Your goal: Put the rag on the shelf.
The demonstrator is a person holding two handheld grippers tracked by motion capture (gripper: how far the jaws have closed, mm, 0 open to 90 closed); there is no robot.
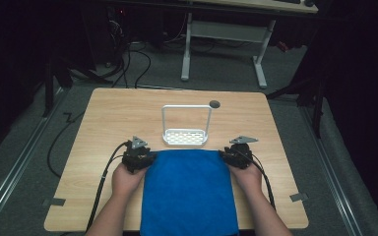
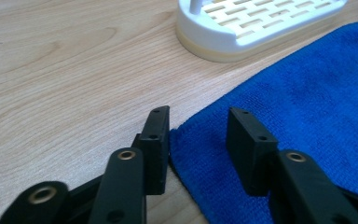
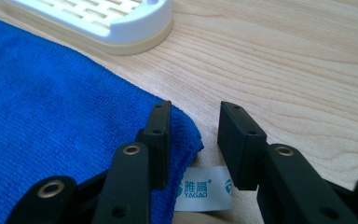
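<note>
A blue cloth [image 1: 189,191] lies at the desk's [image 1: 103,128] near edge, just short of a white rack [image 1: 185,136]. The left gripper [image 2: 198,123] and right gripper [image 3: 195,119] each straddle a far corner, fingers part open, gripping nothing. The right one risks pinching only the label [image 3: 204,189], so that corner slips free

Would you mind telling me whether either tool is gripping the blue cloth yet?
Neither yet: each tool straddles a far corner of the blue cloth, jaws still apart, at left and right.
</note>
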